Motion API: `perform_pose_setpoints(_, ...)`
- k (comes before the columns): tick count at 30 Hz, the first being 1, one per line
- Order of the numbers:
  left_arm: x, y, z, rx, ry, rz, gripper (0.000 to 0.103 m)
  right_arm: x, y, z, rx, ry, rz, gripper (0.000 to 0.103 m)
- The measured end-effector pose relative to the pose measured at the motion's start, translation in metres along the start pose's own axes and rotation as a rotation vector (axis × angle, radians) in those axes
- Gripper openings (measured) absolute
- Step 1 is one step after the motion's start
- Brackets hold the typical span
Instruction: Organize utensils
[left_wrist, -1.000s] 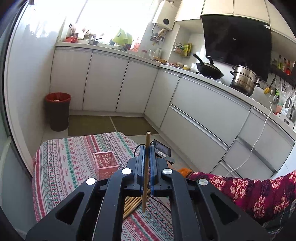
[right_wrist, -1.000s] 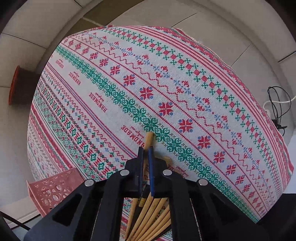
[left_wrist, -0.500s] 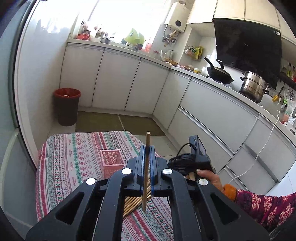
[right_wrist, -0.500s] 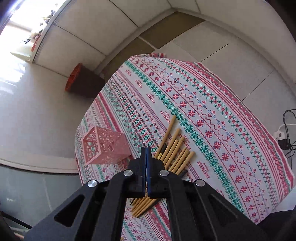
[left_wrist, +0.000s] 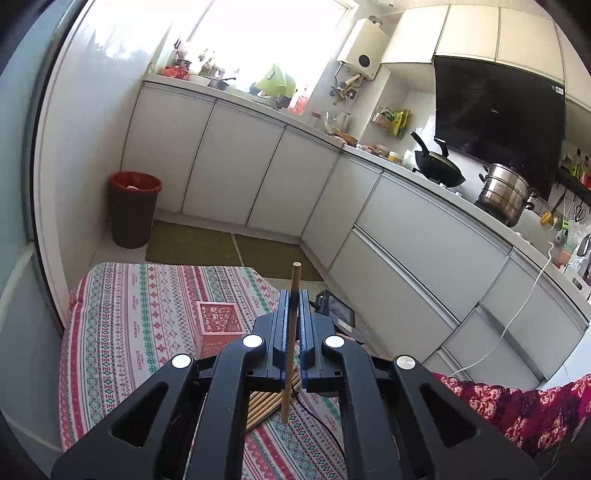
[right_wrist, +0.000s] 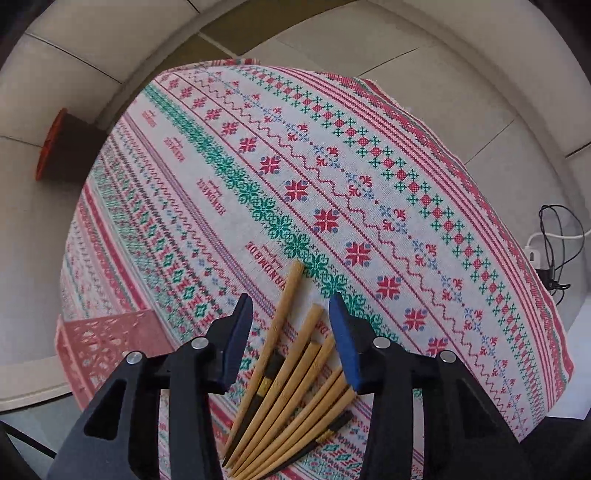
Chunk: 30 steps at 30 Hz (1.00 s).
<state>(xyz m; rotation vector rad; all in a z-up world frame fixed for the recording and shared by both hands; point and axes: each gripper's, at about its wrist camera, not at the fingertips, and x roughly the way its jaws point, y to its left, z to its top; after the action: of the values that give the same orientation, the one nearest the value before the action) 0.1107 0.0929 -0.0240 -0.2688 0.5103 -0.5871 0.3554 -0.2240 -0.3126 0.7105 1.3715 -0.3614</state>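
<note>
Right gripper (right_wrist: 291, 325) of mine, pressed together half a second ago, now stands spread wide and low over the fan of chopsticks (right_wrist: 291, 384) lying on the patterned table (right_wrist: 369, 155). My left gripper (left_wrist: 292, 325) still pinches a single chopstick (left_wrist: 291, 332) upright above the table, as before. Beyond it the pink basket (left_wrist: 216, 325) sits on the cloth, just beside the bundle.
</note>
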Motion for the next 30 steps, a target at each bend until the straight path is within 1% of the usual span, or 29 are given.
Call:
perform_pose_setpoints(2,-0.001,0.001,0.0,-0.003,-0.001,-0.013,0.004,0.018,0.005,0.005,0.01,0.025,-0.053,0.041)
perform_pose_setpoints(3,-0.002,0.002,0.0,-0.004,-0.002,-0.019,0.004,0.017,0.01,0.004,0.002,-0.007,-0.074,0.032)
perform_pose_setpoints(4,-0.002,0.003,0.001,-0.006,-0.003,-0.022,0.004,0.021,0.017,0.003,-0.024,-0.017,-0.089,0.02)
perform_pose_setpoints(5,-0.001,0.004,0.001,-0.009,-0.001,-0.023,0.004,0.023,0.021,0.002,-0.037,-0.03,-0.12,0.013)
perform_pose_setpoints(7,-0.001,0.004,0.001,-0.011,0.0,-0.022,0.004,0.025,0.021,-0.001,-0.009,-0.054,-0.108,0.012)
perform_pose_setpoints(9,-0.001,0.003,0.002,-0.01,0.002,-0.019,0.004,0.024,0.01,-0.004,0.04,-0.065,-0.054,0.011)
perform_pose_setpoints(11,-0.003,0.0,0.002,-0.007,0.002,-0.012,0.004,0.017,-0.006,-0.01,0.074,-0.077,0.025,0.011)
perform_pose_setpoints(13,-0.005,-0.004,0.003,0.0,-0.002,-0.007,0.004,-0.001,-0.019,-0.02,0.069,-0.116,0.101,0.01)
perform_pose_setpoints(16,-0.009,-0.013,0.005,0.009,-0.016,0.007,0.004,-0.041,-0.031,-0.043,0.007,-0.17,0.201,0.01)
perform_pose_setpoints(21,-0.007,-0.023,0.007,0.013,-0.024,0.037,0.004,-0.127,-0.034,-0.086,-0.13,-0.296,0.337,0.009)
perform_pose_setpoints(23,-0.005,-0.025,0.01,0.009,-0.029,0.048,0.004,-0.154,-0.035,-0.099,-0.184,-0.325,0.371,0.008)
perform_pose_setpoints(25,-0.003,-0.026,0.015,0.0,-0.033,0.055,0.004,-0.177,-0.032,-0.102,-0.227,-0.355,0.392,0.008)
perform_pose_setpoints(30,0.01,-0.03,0.035,-0.001,-0.046,0.083,0.004,-0.239,-0.028,-0.125,-0.324,-0.433,0.442,0.008)
